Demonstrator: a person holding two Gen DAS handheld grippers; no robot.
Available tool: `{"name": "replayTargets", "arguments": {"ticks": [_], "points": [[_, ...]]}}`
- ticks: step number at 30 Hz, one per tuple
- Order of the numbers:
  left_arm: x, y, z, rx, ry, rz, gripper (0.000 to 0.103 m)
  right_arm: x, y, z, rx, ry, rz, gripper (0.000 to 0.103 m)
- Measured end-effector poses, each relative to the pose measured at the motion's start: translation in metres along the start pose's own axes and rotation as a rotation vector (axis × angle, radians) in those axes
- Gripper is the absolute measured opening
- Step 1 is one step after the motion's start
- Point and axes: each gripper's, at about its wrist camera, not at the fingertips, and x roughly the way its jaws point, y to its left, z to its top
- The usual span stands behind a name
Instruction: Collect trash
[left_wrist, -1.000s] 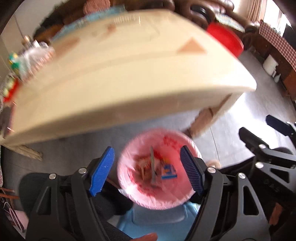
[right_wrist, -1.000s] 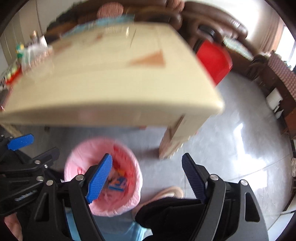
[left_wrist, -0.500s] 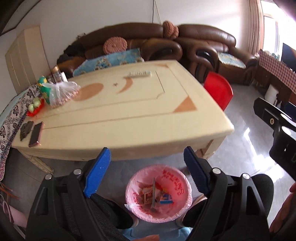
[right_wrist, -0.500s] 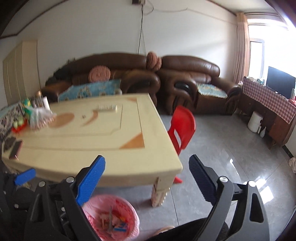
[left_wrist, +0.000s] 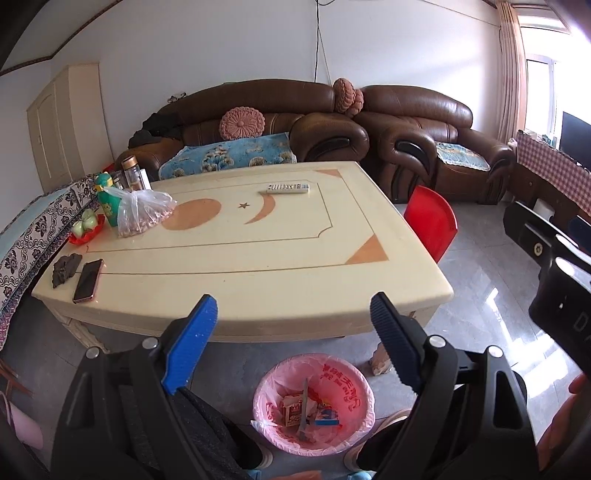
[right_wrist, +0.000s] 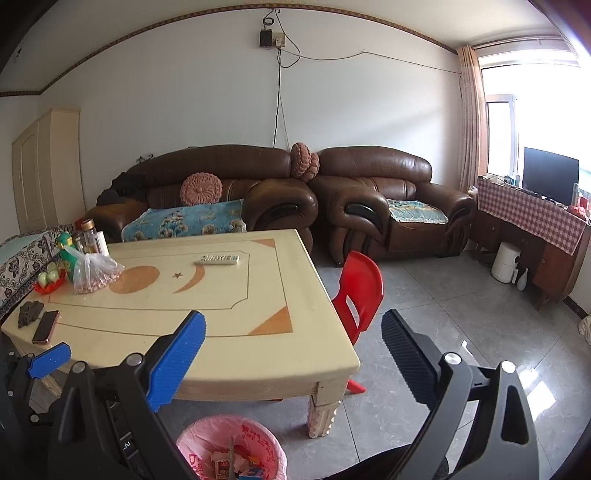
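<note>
Trash (left_wrist: 308, 408) lies in bin (left_wrist: 277, 376) (below empty jaws).

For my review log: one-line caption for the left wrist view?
Open, empty left tongs above pink-lined trash bin beside cream table.

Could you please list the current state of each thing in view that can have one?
Left gripper: jaws opening, nothing between them.
Right gripper: jaws open, empty.
Pink-lined trash bin: uncovered, wrappers inside.
Phone: flat on the table, screen dark.
Clear plastic bag: filled, mouth bunched.
Television: screen dark.
</note>
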Motion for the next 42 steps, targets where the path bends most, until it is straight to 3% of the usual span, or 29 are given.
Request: {"name": "replayTargets", "arguments": {"ticks": [42], "points": [[0.000,0.010,-0.001,-0.013,-0.001,0.003,0.084,-0.002,0.000,0.002,-0.011,-0.013,-0.024,0.094]]}}
